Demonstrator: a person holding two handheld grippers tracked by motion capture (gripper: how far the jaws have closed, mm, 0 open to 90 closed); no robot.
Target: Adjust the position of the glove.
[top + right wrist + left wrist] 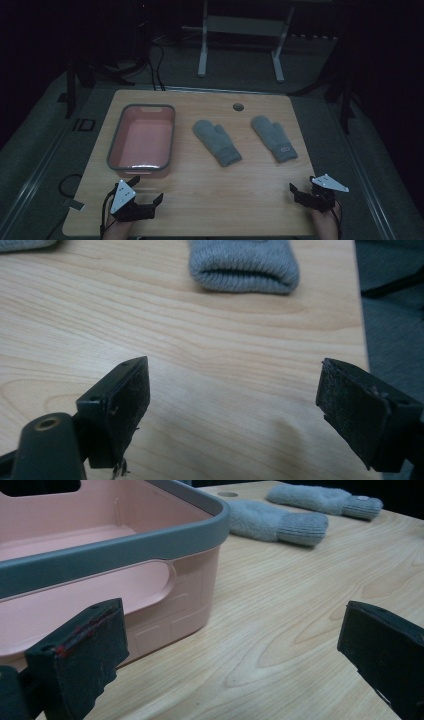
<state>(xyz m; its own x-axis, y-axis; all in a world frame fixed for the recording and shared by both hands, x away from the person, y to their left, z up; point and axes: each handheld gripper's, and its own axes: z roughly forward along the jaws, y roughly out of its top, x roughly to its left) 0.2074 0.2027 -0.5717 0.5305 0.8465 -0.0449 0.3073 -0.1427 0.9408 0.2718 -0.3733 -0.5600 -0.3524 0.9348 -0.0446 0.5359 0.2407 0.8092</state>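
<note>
Both tongs sit at the near edge of the wooden table [260, 210], nothing between the jaws on either.

Left gripper [147, 192]: jaws spread wide, empty. It hovers at the near-left corner, grey plate on top, cable trailing back toward the hand. The pink bin [142, 137] with the grey rim is just ahead of it. In the left gripper view the bin's [165, 585] near wall with its handle cut-out is close behind the left jaw, not touching. Bin interior looks empty from above.

Right gripper [300, 190]: jaws also wide apart, empty, over bare wood at the near-right corner. The person's hand [325, 215] holds it from below the table edge.

Two grey mittens lie flat on the table, well apart from both tongs:
- left mitten [216, 141] — mid-table, between the bin and the other mitten, cuff pointing toward the near edge. Ahead and to the left of the right gripper, ahead and to the right of the left one.
- right mitten [274, 137] — ahead of the right gripper, cuff toward it, small tag on the cuff. In the right gripper view its ribbed cuff [243, 266] sits straight ahead beyond the jaws.

In the left gripper view both mittens lie beyond the bin's right corner — nearer one [277, 522], farther one [325, 500].

A round cable hole [238, 106] is at the far edge of the table, beyond the mittens.
</note>
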